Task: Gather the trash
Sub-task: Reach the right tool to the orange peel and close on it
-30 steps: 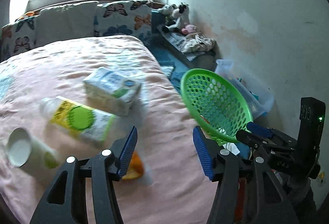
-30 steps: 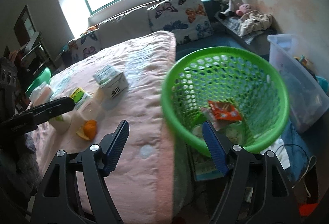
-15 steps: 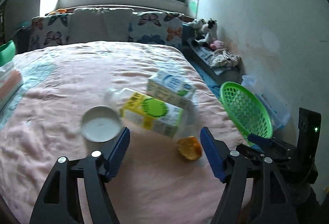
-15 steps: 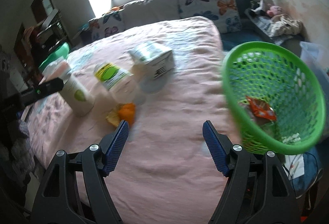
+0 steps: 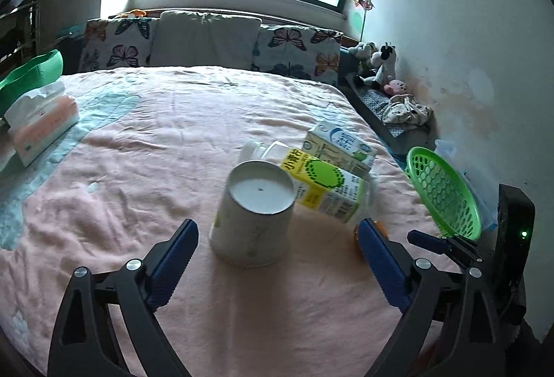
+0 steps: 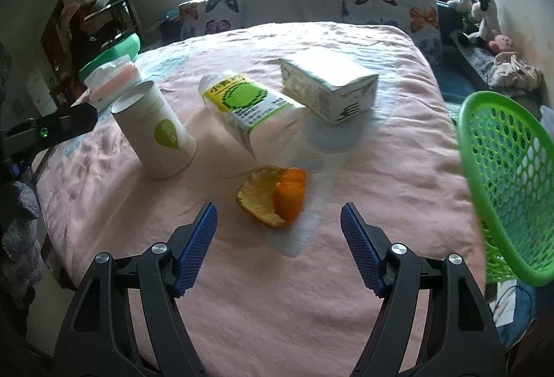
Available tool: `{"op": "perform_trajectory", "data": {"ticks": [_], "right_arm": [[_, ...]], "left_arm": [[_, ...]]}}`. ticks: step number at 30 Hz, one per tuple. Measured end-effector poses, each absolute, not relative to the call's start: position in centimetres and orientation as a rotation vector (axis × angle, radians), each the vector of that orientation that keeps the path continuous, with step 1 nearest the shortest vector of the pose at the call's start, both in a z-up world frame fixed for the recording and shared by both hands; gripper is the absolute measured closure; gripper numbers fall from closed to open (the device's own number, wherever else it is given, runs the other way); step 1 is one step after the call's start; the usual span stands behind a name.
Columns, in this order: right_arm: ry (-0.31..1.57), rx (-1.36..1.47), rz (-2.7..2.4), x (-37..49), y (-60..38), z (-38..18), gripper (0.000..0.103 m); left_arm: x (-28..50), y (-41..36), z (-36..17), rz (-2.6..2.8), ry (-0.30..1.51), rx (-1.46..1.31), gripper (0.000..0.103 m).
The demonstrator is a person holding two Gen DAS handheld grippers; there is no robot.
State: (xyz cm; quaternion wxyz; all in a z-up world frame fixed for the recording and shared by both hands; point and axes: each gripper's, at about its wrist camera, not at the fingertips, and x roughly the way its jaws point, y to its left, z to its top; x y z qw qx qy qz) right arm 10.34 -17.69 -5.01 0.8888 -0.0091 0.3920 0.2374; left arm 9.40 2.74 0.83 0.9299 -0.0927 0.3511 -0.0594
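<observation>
Both grippers gape wide, empty — left gripper point(image 5: 275, 250) facing the upturned paper cup point(image 5: 254, 216). Right gripper point(image 6: 278, 236) hovers before the orange peel point(image 6: 273, 198) — green basket point(image 6: 512, 190) beside.

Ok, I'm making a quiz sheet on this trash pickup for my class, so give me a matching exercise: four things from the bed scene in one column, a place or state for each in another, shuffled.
Things:
1. paper cup
2. orange peel
3. green basket
4. plastic bottle

Descriptions:
A. lying on its side, yellow-green label
B. off the bed's right edge
C. standing upside down
D. just ahead of the open right gripper

Pairs: 1-C, 2-D, 3-B, 4-A
</observation>
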Motion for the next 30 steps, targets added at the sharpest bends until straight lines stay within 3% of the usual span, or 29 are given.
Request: {"op": "perform_trajectory", "data": {"ticks": [30], "right_arm": [[0.836,-0.049,0.475,11.8,-16.4,-6.5,0.065]], "left_arm": [[11.3,3.5,-1.8,-0.083,0.770,-0.110,0.008]]}}
